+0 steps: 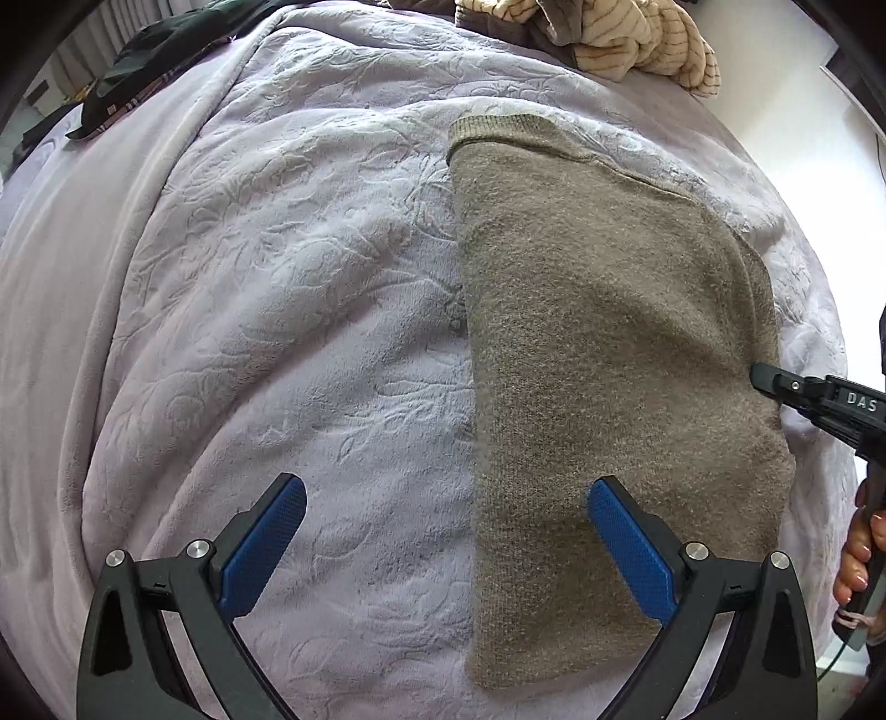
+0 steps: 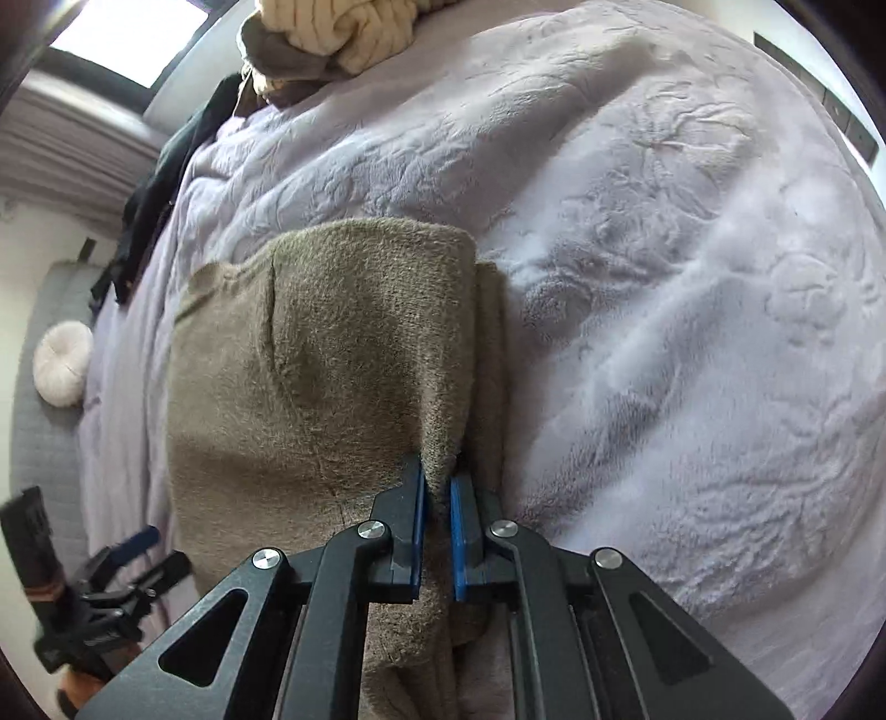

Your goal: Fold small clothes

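Observation:
A taupe knit sweater lies folded lengthwise on a lilac embossed blanket. My left gripper hangs open above the sweater's left edge, one blue pad over the blanket and one over the knit, nothing between them. In the right wrist view my right gripper is shut on a pinched ridge at the right edge of the sweater. From the left wrist view the right gripper shows at the sweater's right edge, a hand behind it. The left gripper appears at the lower left of the right wrist view.
A heap of cream striped and grey clothes lies at the far end of the bed, dark clothing at the far left. A round pale cushion sits on a grey surface beside the bed. The blanket stretches wide right of the sweater.

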